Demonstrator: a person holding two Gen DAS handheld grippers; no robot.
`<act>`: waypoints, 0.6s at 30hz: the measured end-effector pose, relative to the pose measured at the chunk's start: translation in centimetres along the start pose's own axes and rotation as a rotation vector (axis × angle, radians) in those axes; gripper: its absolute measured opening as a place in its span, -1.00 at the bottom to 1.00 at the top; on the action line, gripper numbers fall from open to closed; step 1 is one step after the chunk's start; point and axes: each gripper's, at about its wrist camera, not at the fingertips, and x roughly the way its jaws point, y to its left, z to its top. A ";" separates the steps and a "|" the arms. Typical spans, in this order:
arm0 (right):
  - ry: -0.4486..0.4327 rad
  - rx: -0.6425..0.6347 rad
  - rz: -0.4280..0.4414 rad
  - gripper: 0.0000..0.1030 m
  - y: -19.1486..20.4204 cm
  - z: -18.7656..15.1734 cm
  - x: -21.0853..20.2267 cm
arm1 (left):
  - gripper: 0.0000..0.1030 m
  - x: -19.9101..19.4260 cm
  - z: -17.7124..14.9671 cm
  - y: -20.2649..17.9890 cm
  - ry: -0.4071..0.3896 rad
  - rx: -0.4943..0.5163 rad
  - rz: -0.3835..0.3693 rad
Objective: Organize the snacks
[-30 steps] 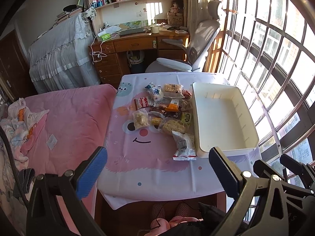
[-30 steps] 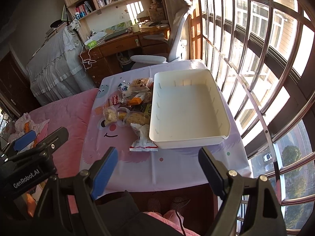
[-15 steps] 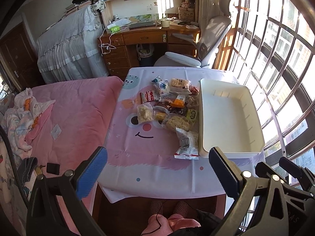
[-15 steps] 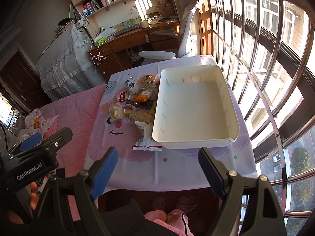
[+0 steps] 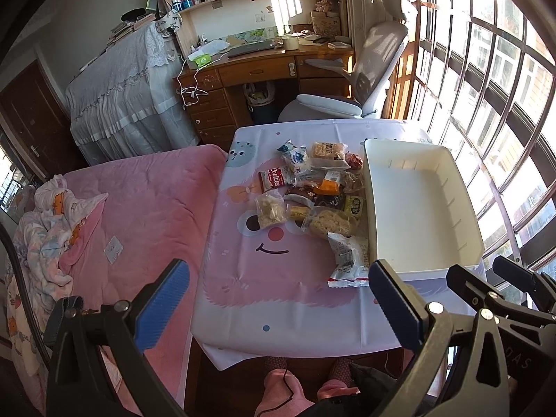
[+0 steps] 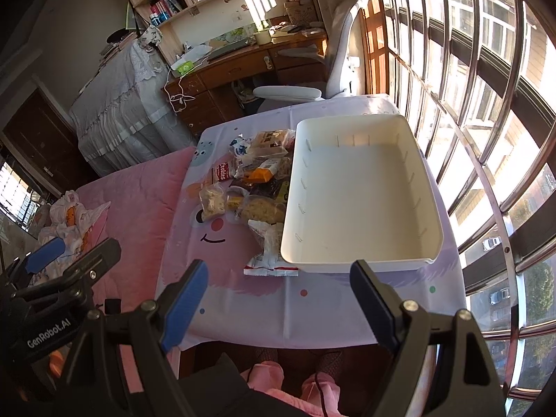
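Note:
A pile of several snack packets (image 5: 312, 194) lies on a small table with a pink cartoon cloth (image 5: 271, 278). It also shows in the right wrist view (image 6: 250, 187). A white empty bin (image 5: 420, 208) stands right of the pile, seen too in the right wrist view (image 6: 361, 194). A white and red packet (image 5: 347, 257) lies nearest me, against the bin's front left corner. My left gripper (image 5: 278, 299) is open and empty, held high above the table's front edge. My right gripper (image 6: 278, 299) is open and empty, also above the front edge.
A pink bed (image 5: 139, 208) adjoins the table's left side. A wooden desk (image 5: 257, 69) and a grey office chair (image 5: 365, 69) stand behind the table. Barred windows (image 5: 486, 104) run along the right. The person's pink-clad legs (image 5: 278, 392) are under the table's front edge.
Both grippers have moved slightly, so the table and bin sit a little lower and closer in both views. Both grippers stay open. The snacks and bin have not moved.

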 end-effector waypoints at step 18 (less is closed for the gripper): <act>-0.111 0.178 -0.145 0.62 8.4 -1.2 3.2 | 0.99 8.1 3.8 9.3 0.075 0.148 -0.325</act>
